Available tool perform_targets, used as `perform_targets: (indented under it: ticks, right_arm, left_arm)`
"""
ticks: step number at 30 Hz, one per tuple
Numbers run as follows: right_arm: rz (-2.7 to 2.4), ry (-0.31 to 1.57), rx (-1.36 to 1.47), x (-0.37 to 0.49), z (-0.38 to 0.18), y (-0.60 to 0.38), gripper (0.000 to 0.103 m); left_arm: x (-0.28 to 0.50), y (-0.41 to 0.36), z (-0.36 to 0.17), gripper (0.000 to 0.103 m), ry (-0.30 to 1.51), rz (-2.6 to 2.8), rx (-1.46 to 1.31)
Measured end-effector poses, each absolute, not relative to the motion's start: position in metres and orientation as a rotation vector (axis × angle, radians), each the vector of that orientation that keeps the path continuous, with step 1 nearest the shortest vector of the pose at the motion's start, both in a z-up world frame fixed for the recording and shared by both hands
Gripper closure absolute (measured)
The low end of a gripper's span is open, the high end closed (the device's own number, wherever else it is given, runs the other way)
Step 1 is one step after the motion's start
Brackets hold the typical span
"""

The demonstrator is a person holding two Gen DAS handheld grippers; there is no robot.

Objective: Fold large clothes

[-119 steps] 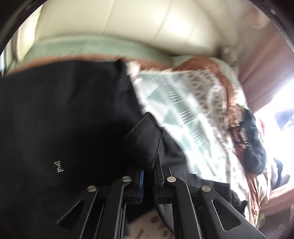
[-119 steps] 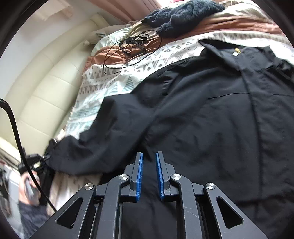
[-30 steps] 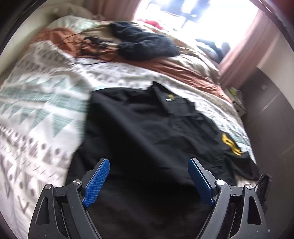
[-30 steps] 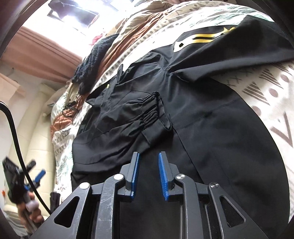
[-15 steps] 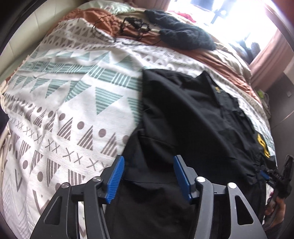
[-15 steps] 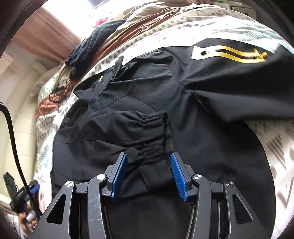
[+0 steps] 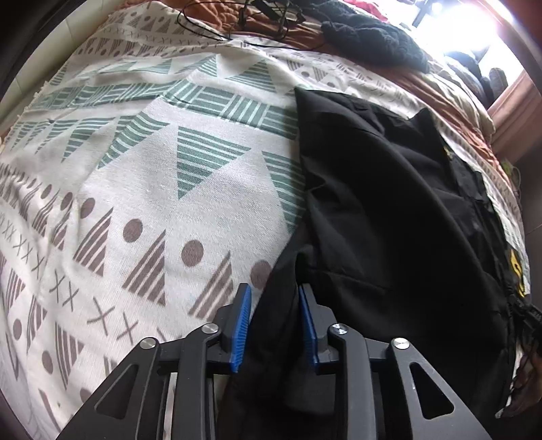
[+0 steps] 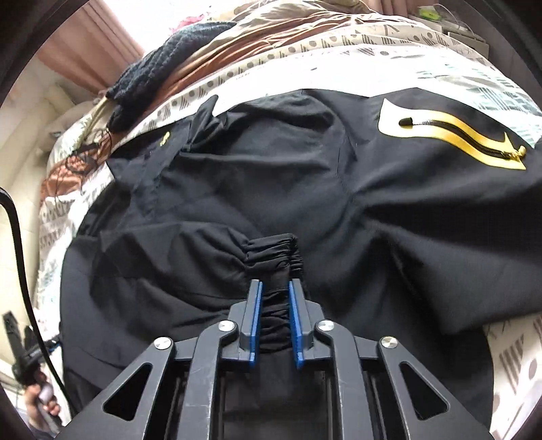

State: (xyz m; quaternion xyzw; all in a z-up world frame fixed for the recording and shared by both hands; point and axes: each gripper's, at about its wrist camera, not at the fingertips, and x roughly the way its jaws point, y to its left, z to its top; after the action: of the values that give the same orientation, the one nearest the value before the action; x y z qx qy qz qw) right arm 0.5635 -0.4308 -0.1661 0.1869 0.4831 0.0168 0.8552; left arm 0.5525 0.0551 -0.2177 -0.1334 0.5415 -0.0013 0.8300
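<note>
Between our right gripper (image 8: pixel 274 316) jaws sits the jacket's elastic cuff (image 8: pixel 272 260), clamped, sleeve running toward nine o'clock; our left gripper (image 7: pixel 274 321) has just been closing on the jacket hem (image 7: pixel 276 298).

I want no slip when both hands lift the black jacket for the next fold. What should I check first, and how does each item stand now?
1. Right gripper shut on the elastic cuff: ok; its fingers have just closed.
2. Left gripper around the jacket side edge: ok; fingers just closed, firm pinch: cannot tell.
3. First sleeve folded across the front: ok.
4. Second sleeve with the gold stripe folded in: not ok.
5. Cable and dark knit clear of the jacket: ok.
</note>
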Motion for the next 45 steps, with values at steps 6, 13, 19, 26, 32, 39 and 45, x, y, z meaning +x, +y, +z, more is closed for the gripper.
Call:
perform_targets:
  ticks: [6,13,19,26,32,39,45]
  right_arm:
    - [-0.015,0.989,0.318,0.588,-0.161,-0.435,0.092]
    - [-0.105,0.975,0.315,0.616,-0.165,-0.451,0.093]
    - [-0.096,0.999,0.341,0.619,-0.164,-0.458,0.094]
    - [-0.006,0.972,0.385,0.579,-0.142,-0.462,0.061]
    - [0.011,0.933,0.356,0.533,-0.122,-0.468,0.047]
    - [-0.068,0.902,0.413,0.492,-0.109,-0.520,0.047]
    - [-0.173,0.866,0.530,0.442,-0.111,-0.582,0.047]
  left_arm:
    - [0.557,0.054,-0.220,0.075,1.141,0.006,-0.257]
    - [0.562,0.054,-0.222,0.075,1.141,0.007,-0.255]
    - [0.565,0.051,-0.222,0.075,1.145,0.024,-0.245]
    - [0.556,0.051,-0.212,0.060,1.168,0.053,-0.278]
    - [0.538,0.044,-0.185,0.030,1.109,0.020,-0.250]
    - [0.522,0.030,-0.157,0.024,1.059,-0.026,-0.264]
    - [0.515,0.006,-0.144,0.024,1.046,-0.069,-0.269]
